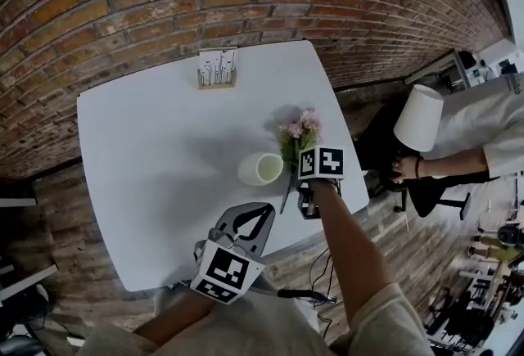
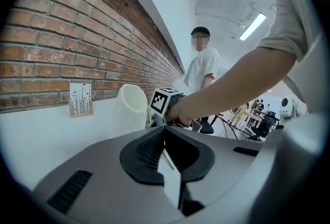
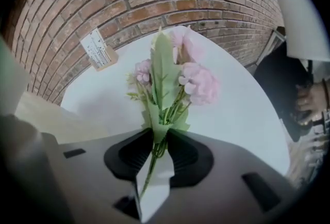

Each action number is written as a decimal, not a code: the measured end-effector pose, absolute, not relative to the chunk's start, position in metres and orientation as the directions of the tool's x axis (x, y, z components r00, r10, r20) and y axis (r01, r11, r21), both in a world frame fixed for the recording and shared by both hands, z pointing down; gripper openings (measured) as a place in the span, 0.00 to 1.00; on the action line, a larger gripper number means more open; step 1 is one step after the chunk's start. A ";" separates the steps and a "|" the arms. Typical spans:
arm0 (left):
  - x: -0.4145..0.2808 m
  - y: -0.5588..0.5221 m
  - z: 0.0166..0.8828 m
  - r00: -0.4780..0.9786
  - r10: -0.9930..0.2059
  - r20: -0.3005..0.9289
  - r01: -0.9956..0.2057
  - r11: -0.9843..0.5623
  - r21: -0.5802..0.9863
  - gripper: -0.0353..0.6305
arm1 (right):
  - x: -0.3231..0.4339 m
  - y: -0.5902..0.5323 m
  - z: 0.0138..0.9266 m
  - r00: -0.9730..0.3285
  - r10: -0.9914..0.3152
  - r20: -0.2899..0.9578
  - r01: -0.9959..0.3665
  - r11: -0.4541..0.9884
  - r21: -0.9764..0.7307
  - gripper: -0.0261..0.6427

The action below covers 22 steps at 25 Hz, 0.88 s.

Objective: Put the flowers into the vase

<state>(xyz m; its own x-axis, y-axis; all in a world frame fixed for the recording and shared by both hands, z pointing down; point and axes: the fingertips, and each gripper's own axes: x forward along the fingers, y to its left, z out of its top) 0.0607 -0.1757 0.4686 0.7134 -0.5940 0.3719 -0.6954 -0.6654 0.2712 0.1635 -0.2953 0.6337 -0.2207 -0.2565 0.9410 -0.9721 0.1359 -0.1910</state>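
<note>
Open table (image 1: pixel 147 150) left of the vase (image 1: pixel 260 168), flowers (image 1: pixel 301 130) close on its right.

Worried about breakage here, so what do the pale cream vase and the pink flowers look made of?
Pale cream cylindrical vase: likely matte ceramic or plastic; smooth, opaque, no glare. Pink flower bunch: probably artificial, fabric and plastic; flat uniform leaves, stiff thin stems.

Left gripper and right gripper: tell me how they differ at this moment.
Load: the right gripper has its jaws shut on the green stems of the flowers. The left gripper has its jaws together with nothing between them.
Pose: the right gripper points steeply down at the white table, beside the vase. The left gripper points closer to level, across the table.
Shared: both are grey, two-jawed and hand-held.
</note>
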 end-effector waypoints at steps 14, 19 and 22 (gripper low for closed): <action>0.057 -0.163 0.462 0.713 -0.598 0.366 -0.696 -0.664 0.273 0.07 | 0.149 -0.280 0.621 -0.252 -0.273 0.928 -0.953 0.236 -0.190 0.12; 0.057 -0.158 0.459 0.717 -0.595 0.364 -0.691 -0.675 0.260 0.07 | 0.149 -0.277 0.606 -0.249 -0.330 0.911 -0.954 0.245 -0.172 0.11; 0.057 -0.156 0.456 0.716 -0.596 0.362 -0.690 -0.680 0.246 0.07 | 0.147 -0.277 0.591 -0.250 -0.376 0.892 -0.952 0.264 -0.156 0.11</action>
